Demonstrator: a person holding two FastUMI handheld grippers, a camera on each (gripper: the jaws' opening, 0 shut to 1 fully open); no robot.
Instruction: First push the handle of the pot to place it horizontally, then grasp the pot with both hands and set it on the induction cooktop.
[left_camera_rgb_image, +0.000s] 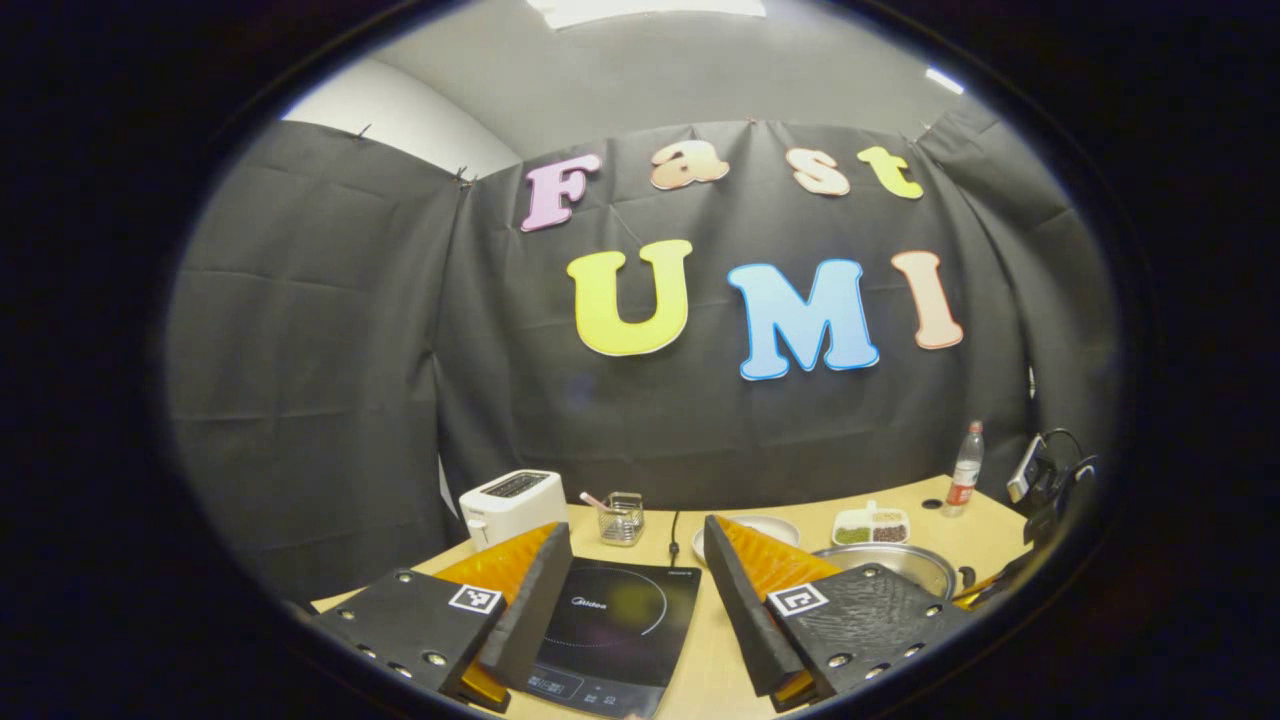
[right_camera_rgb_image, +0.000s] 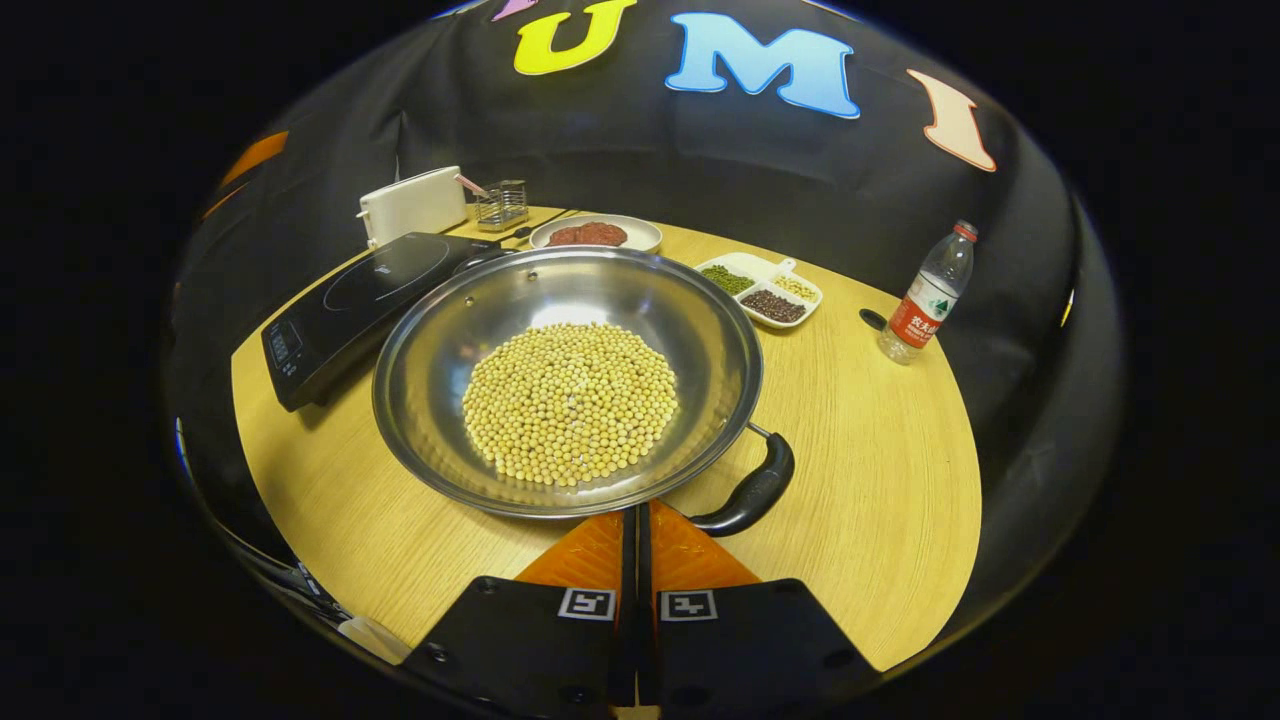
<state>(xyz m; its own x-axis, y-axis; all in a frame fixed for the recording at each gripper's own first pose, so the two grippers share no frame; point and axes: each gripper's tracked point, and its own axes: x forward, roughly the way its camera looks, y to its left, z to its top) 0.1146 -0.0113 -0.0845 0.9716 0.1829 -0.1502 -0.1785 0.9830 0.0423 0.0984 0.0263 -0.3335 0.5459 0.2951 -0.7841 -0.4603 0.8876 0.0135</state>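
Note:
A wide steel pot (right_camera_rgb_image: 447, 330) holding yellow soybeans (right_camera_rgb_image: 570, 402) sits on the wooden table in the right gripper view. One black handle (right_camera_rgb_image: 752, 488) points toward the near right, and the other handle (right_camera_rgb_image: 482, 258) lies at the far left rim. My right gripper (right_camera_rgb_image: 636, 518) is shut with nothing between its fingers, its tips at the pot's near rim just left of the black handle. The black induction cooktop (right_camera_rgb_image: 365, 298) lies left of the pot. In the left gripper view, my left gripper (left_camera_rgb_image: 636, 530) hangs open above the cooktop (left_camera_rgb_image: 612, 625), with the pot (left_camera_rgb_image: 895, 565) to its right.
At the back stand a white toaster (right_camera_rgb_image: 412, 204), a wire basket (right_camera_rgb_image: 501, 203), a plate of red food (right_camera_rgb_image: 595, 234) and a divided dish of beans (right_camera_rgb_image: 762, 290). A water bottle (right_camera_rgb_image: 926, 295) stands at the right. The table's edge curves close on the left and front.

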